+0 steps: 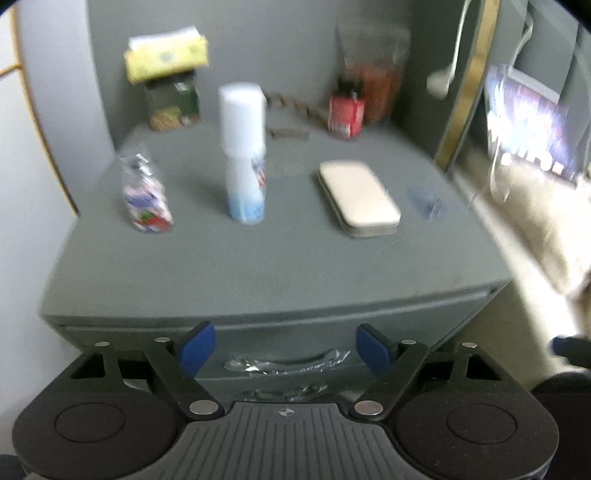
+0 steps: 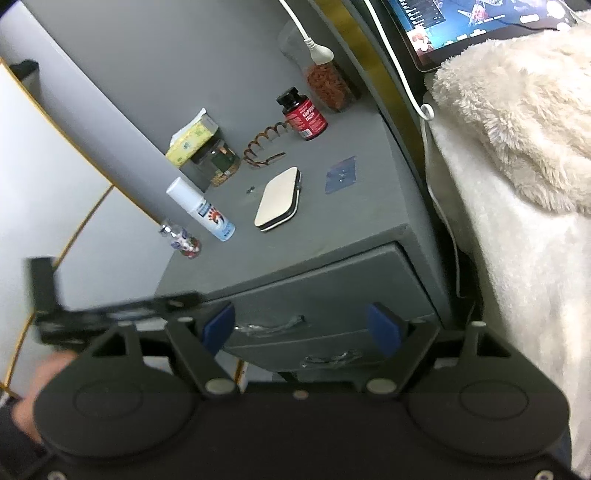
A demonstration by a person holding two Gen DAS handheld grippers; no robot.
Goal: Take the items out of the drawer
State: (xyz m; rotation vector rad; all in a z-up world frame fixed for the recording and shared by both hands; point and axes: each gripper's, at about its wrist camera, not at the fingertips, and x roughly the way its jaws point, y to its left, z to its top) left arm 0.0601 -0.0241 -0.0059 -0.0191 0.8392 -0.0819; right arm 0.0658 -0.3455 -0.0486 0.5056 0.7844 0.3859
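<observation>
A grey nightstand [image 1: 280,273] has a shut top drawer [image 1: 295,334] with a plastic-wrapped handle [image 1: 286,362]; a second handle [image 1: 284,393] shows below. My left gripper [image 1: 284,349] is open and empty, its blue pads either side of the top handle, just in front of it. My right gripper [image 2: 301,325] is open and empty, held in front of the drawer [image 2: 325,291] and its handle [image 2: 271,324]. On top stand a white spray can [image 1: 243,151], a small candy bag [image 1: 146,192] and a cream case [image 1: 358,197].
At the back stand a tissue pack on a jar [image 1: 168,79], a red bottle [image 1: 345,110] and a bag of red snacks [image 1: 376,85]. A bed with a fluffy blanket [image 2: 517,147] and a tablet [image 2: 476,22] lies right. A white wall is left.
</observation>
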